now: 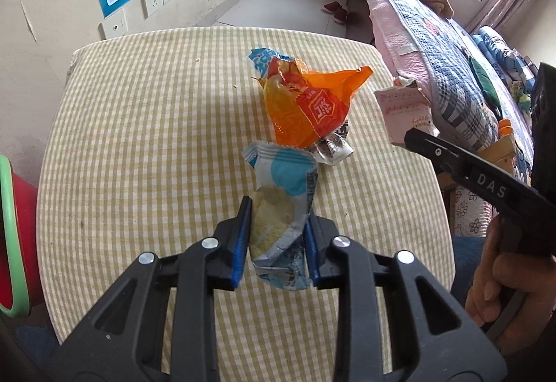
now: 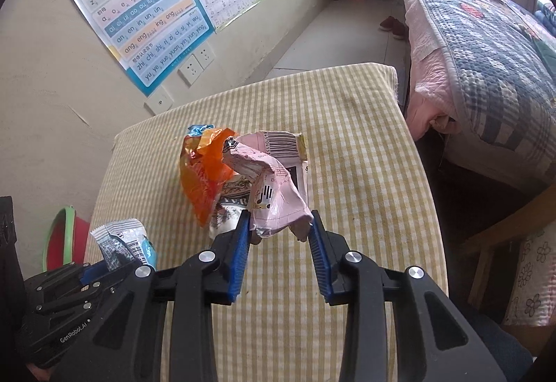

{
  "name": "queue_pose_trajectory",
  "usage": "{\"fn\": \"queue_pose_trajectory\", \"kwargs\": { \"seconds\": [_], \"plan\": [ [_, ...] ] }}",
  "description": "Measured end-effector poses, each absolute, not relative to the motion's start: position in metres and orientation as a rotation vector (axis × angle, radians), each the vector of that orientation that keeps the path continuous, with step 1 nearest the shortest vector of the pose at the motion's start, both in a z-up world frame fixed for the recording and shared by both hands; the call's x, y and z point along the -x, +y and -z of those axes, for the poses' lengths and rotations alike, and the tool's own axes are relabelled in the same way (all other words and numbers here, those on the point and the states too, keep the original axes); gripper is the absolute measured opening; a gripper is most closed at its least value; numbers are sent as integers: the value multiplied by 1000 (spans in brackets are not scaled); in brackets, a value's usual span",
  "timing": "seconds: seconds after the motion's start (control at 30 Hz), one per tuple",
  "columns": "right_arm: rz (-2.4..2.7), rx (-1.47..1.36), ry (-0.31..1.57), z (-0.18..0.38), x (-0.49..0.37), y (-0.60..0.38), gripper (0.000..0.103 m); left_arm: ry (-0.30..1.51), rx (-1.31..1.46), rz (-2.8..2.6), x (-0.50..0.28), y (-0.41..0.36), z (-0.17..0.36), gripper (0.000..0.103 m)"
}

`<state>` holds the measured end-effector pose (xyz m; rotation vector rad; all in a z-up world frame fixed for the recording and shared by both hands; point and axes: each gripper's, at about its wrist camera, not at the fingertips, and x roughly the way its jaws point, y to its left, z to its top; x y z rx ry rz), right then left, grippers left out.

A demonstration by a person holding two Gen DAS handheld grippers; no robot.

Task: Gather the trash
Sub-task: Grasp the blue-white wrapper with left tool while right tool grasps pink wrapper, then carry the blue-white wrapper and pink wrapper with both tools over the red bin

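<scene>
Both fingers grip: left gripper (image 1: 276, 225) holds blue wrapper (image 1: 283, 205), right gripper (image 2: 279, 236) pink packet (image 2: 274, 194). Lift clear; carry left to red bin (image 2: 64, 236).

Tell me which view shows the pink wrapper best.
The right wrist view: the pink wrapper fills the centre, clamped in the right gripper, barcode visible. The left wrist view shows only part of it at the right edge, beyond the table.
</scene>
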<state>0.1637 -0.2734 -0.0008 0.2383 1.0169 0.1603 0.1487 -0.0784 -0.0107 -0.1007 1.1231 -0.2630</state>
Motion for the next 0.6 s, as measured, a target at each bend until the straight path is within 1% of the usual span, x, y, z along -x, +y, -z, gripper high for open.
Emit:
{"fn": "queue_pose_trajectory", "kwargs": {
  "seconds": [0.3, 0.6],
  "plan": [
    [-190, -201, 976, -31, -119, -252, 33, 1044, 158, 214, -111, -46, -23, 27],
    [-276, -132, 933, -61, -93, -201, 33, 969, 222, 136, -80, 3, -49, 27]
  ]
}}
